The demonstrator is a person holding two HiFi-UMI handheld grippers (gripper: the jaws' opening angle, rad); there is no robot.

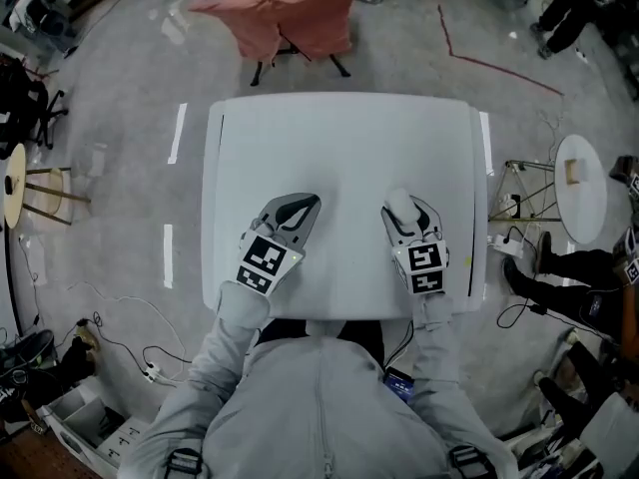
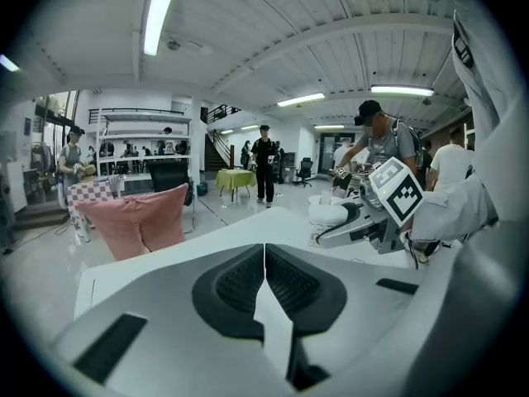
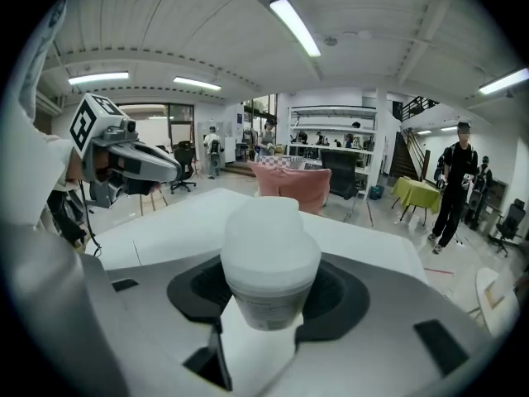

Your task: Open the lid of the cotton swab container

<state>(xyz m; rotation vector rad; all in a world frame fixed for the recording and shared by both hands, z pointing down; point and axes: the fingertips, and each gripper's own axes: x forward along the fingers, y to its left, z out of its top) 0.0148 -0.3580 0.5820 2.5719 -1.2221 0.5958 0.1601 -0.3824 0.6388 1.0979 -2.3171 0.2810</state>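
Cotton swab container (image 3: 269,284): a small round tub of translucent white plastic, clamped upright between the dark padded jaws of the right tool (image 1: 403,215), whose pads press on its lower body from both sides. Its domed white lid (image 3: 263,230) sits closed on top.

Left tool (image 1: 297,211): jaws together, the ribbed pads meeting along a thin line with nothing between them.

In the head view both tools are held side by side but well apart over the near half of a white table (image 1: 339,138), the left tool at the left and the right tool at the right. Each points away from the person and bears a cube with black-and-white square markers (image 1: 262,260) at its rear. Grey sleeves (image 1: 235,337) run back from the tools to the person's body at the bottom edge.

Beyond the table's far edge a chair draped in pink cloth (image 1: 290,13) stands on a grey floor (image 1: 120,98). The gripper views show a large hall behind, with strip lights, shelving and several people standing.
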